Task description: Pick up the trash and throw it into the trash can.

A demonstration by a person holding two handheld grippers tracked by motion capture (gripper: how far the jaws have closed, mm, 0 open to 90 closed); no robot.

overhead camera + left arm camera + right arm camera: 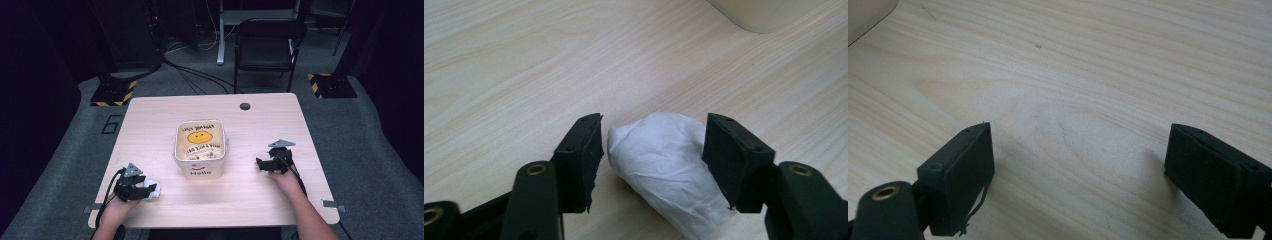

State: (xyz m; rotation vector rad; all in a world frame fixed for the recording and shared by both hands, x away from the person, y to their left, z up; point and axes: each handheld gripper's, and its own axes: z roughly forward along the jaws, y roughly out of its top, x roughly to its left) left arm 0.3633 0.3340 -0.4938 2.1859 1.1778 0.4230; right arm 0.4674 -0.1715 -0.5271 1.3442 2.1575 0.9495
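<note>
A crumpled white tissue [669,165] lies on the wooden table [260,192] near its front left corner, between the spread jaws of the left gripper [651,160]; the right pad touches it, the left stands just off. The right gripper [1080,172] hangs wide open over bare wood near the right edge. A tub [200,147] sits mid-table between them, well apart from both.

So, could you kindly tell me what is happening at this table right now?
A person holds a black two-jaw gripper in each hand at a light wooden table. The left gripper has its jaws around a crumpled white paper wad lying on the table, one jaw touching, not yet clamped. The right gripper rests open over bare wood. A white plastic tub with a smiley face stands between them.
</note>
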